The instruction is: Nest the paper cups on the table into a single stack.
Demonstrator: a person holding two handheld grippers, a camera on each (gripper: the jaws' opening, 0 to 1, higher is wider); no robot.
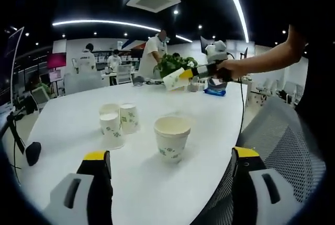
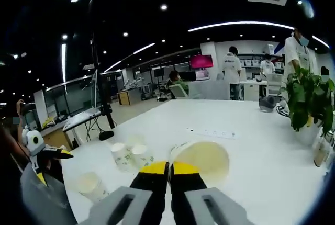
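Left gripper (image 1: 170,170): its yellow-tipped jaws stand wide apart at the bottom of the left gripper view, with nothing between them, low over the near edge of the round white table (image 1: 68,131).

Right gripper (image 2: 168,170): its two yellow-tipped jaws are pressed together on the rim of a white paper cup with green print (image 2: 201,158), carried on its side above the table with its open mouth facing the camera. In the left gripper view the same gripper, held in a person's hand (image 1: 229,69), is raised beyond the table's far side with the cup (image 1: 175,78) at its tip.

Larger paper cup (image 1: 171,138): upright on the table, just ahead of the left gripper and between its jaws as seen from there.

Three smaller paper cups (image 1: 116,120): upright in a tight cluster to the left of the larger cup, near it; whether they touch each other is hard to tell.

Green potted plant (image 2: 309,99): at the right edge of the right gripper view, well apart from the carried cup.

Background: people (image 1: 155,52) standing at desks.
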